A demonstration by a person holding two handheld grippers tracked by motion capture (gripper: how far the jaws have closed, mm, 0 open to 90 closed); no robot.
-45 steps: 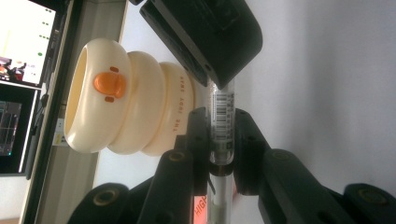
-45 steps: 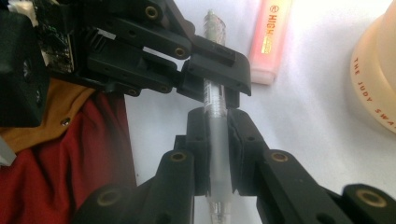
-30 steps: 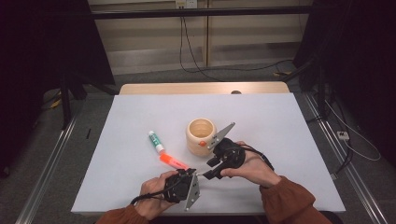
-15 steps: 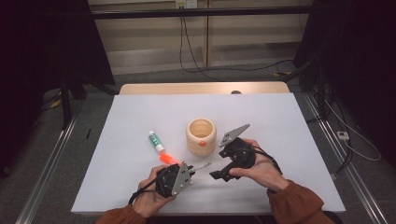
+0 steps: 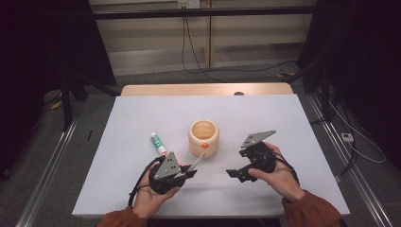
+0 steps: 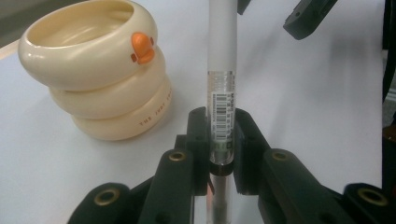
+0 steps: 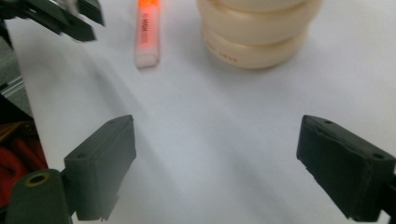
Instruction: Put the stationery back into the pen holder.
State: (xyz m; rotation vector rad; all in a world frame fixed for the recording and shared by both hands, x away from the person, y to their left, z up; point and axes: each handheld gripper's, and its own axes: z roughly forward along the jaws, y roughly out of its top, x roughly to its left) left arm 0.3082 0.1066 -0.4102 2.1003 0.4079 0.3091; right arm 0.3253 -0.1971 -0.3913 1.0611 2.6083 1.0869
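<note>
Left claw [image 6: 219, 140] clamps the white pen [image 6: 221, 70]; right claw [image 7: 215, 172] wide open, empty. Next, probably: tip pen into duck-faced holder [image 6: 93, 65].

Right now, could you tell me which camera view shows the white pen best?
The left gripper view: the white pen stands clamped between the left gripper jaws, barcode readable. The high view shows it as a thin sliver pointing at the cream cup.

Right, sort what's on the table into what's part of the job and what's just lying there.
In the job:
- pen, clamped in the left gripper
- cream ringed cup, which the pen points toward
- right gripper, open

Lying about:
- orange highlighter
- green-and-white tube
</note>
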